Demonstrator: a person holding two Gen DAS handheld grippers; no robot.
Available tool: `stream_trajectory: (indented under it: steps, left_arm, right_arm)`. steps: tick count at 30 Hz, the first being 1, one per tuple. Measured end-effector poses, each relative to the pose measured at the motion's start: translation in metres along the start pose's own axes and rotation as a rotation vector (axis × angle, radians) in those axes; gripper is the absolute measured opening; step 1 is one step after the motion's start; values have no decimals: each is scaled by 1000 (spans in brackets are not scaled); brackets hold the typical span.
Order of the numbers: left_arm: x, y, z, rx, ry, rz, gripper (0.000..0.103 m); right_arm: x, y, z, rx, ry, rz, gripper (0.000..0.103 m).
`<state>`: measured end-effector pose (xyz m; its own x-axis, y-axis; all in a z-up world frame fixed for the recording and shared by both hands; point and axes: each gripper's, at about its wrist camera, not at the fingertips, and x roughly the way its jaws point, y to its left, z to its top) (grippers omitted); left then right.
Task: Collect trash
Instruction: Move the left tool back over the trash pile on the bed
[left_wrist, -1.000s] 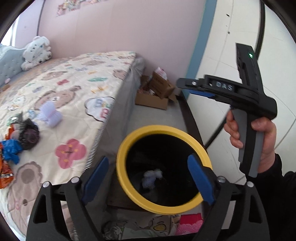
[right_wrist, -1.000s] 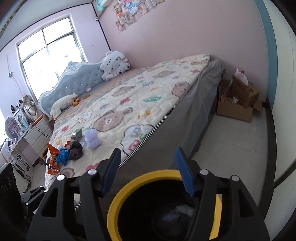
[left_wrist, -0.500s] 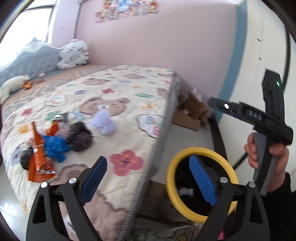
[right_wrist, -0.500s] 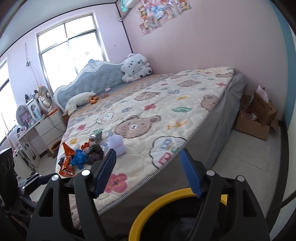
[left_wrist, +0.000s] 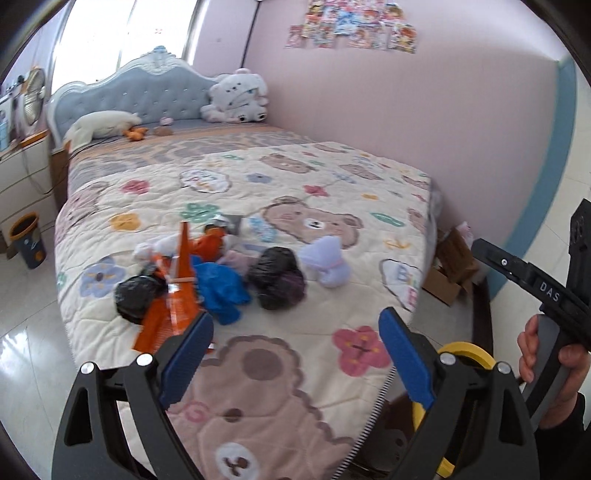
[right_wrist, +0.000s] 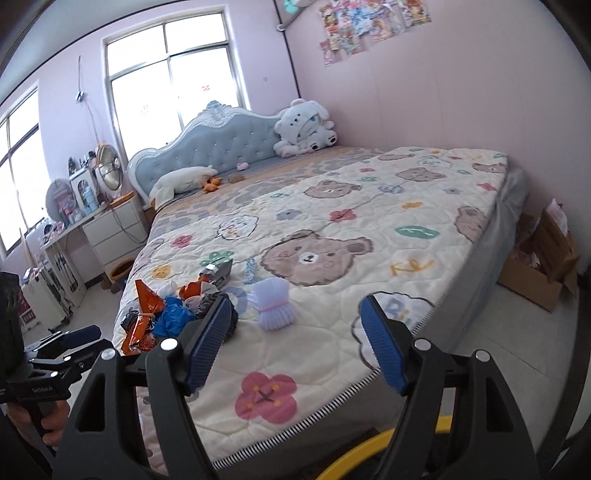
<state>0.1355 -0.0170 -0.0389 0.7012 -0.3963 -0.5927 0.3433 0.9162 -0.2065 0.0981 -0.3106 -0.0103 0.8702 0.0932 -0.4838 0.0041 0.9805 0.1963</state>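
A pile of trash lies on the bed's quilt (left_wrist: 280, 365): an orange wrapper (left_wrist: 173, 299), a blue bag (left_wrist: 219, 288), two black bags (left_wrist: 277, 277), a lilac piece (left_wrist: 327, 264). The pile also shows in the right wrist view (right_wrist: 173, 314), with the lilac piece (right_wrist: 273, 302) beside it. My left gripper (left_wrist: 295, 354) is open and empty, above the quilt short of the pile. My right gripper (right_wrist: 295, 343) is open and empty, over the bed's near corner. The yellow-rimmed bin (left_wrist: 465, 350) stands on the floor beside the bed, its rim (right_wrist: 369, 454) low in the right wrist view.
A cardboard box (right_wrist: 539, 269) stands by the pink wall past the bed's foot. A plush toy (right_wrist: 304, 127) and pillow (right_wrist: 181, 181) lie at the headboard. A white desk (right_wrist: 110, 225) and a small bin (left_wrist: 27, 240) stand on the far side.
Both grippers have swung up and left, away from the yellow bin toward the bed. The trash pile has come into the middle of both views. Both stay open.
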Motion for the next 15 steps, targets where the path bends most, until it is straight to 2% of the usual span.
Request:
stream_trajectory:
  steps: [6, 15]
  left_arm:
    - [11, 27, 3, -37, 14, 59, 88]
    - [36, 63, 3, -110, 36, 109, 87]
  right_arm:
    - [36, 19, 4, -44, 33, 12, 70]
    - [102, 33, -1, -85, 118, -5, 70]
